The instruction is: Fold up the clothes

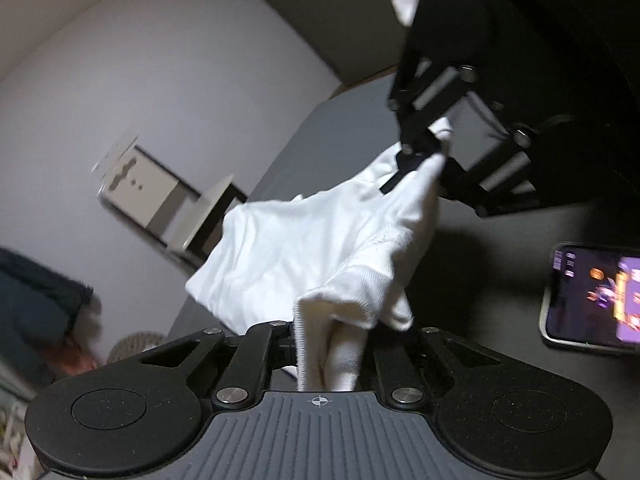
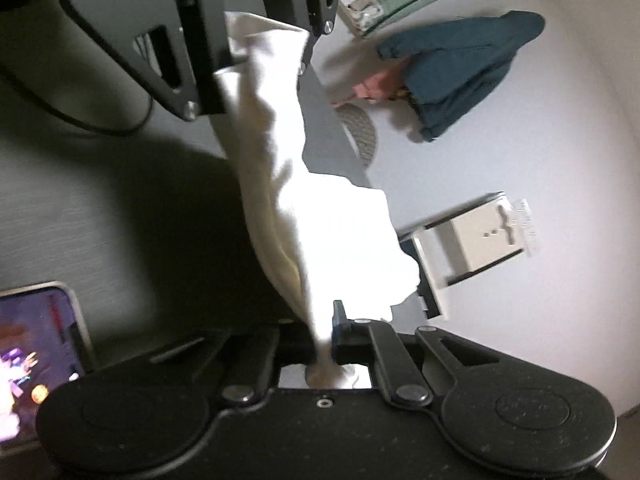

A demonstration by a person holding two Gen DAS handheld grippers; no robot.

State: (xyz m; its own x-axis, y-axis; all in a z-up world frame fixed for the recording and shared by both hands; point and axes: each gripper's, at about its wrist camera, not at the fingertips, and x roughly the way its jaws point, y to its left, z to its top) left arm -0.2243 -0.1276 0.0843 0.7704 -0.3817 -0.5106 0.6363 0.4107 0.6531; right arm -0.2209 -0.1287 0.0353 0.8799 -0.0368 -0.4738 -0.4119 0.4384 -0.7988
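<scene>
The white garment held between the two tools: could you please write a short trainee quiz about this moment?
1. True or false: both the left tool and the right tool are shut on the white garment.
2. What lies on the dark table beside the garment? A) a phone B) a mug C) scissors
3. Fill in: the garment hangs ___ between the two tools.

Key: 1 true; 2 A, the phone; 3 stretched.
</scene>
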